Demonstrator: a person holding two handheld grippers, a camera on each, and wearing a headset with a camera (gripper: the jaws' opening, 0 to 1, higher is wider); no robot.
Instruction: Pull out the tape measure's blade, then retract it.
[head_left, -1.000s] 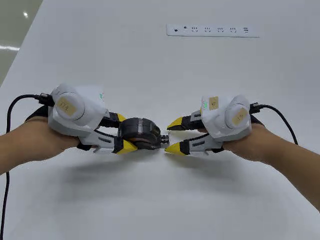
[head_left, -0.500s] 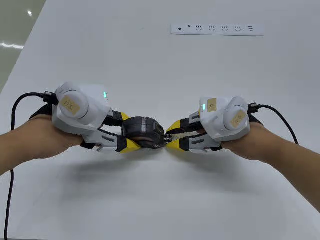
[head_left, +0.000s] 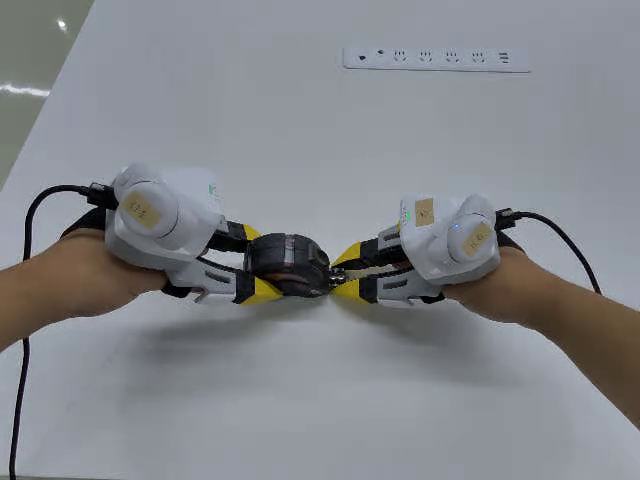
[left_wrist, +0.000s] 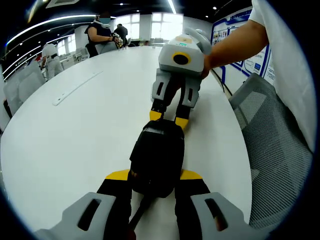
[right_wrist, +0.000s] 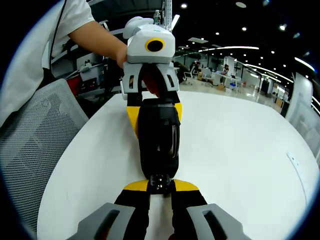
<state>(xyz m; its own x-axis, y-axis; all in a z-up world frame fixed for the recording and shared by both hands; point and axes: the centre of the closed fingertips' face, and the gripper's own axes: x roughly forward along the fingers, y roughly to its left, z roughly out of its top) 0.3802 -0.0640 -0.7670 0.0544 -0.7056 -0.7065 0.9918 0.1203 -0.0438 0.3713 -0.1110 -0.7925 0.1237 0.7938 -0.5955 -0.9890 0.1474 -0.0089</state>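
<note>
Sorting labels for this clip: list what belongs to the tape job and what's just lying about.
Job: tape measure; left gripper; right gripper.
Lying about: power strip; chair.

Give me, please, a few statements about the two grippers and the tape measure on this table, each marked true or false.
1. The left gripper is clamped on the black case of the tape measure. True.
2. The right gripper is wide open and well away from the tape measure. False: its jaws are shut on the blade tip, right at the case.
3. A long stretch of blade is pulled out between the grippers. False: hardly any blade shows.
4. A white power strip lies on the table beyond the grippers. True.
5. The tape measure's case is bright red. False: it is black.
</note>
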